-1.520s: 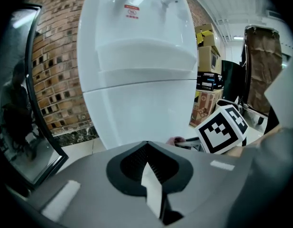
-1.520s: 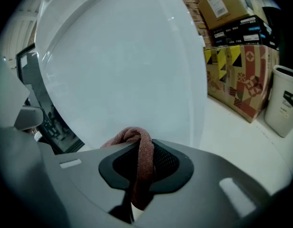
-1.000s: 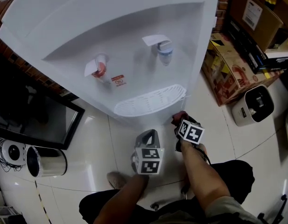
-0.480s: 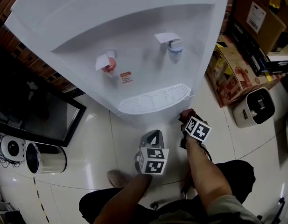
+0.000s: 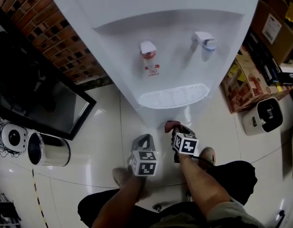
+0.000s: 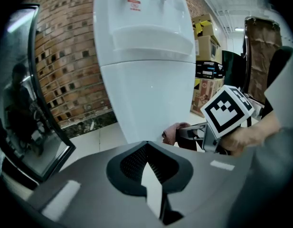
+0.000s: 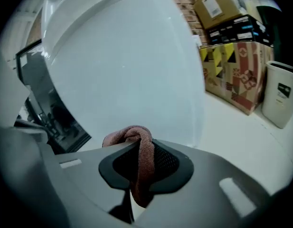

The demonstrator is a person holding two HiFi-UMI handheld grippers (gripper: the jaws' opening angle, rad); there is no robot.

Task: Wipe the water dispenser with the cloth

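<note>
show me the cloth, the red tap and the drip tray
cloth (image 7: 140, 163): right gripper view, the middle of its twisted strip
red tap (image 5: 149, 56): head view, its red body
drip tray (image 5: 174, 95): head view, its white grille

We find open floor (image 5: 106, 122) left of the water dispenser (image 5: 174, 37), as far as the black screen (image 5: 42, 103). On its right, cardboard boxes (image 5: 246, 82) and a white container (image 5: 264, 116) narrow the gap.

Head camera looking steeply down on the water dispenser (image 5: 184, 42), left gripper (image 5: 144, 140) and right gripper (image 5: 177, 128), both gripper cameras sitting low and close, facing its white lower body, right one nearer, all three views sharing the cloth (image 5: 171, 125) and cardboard boxes (image 5: 246, 82).
</note>
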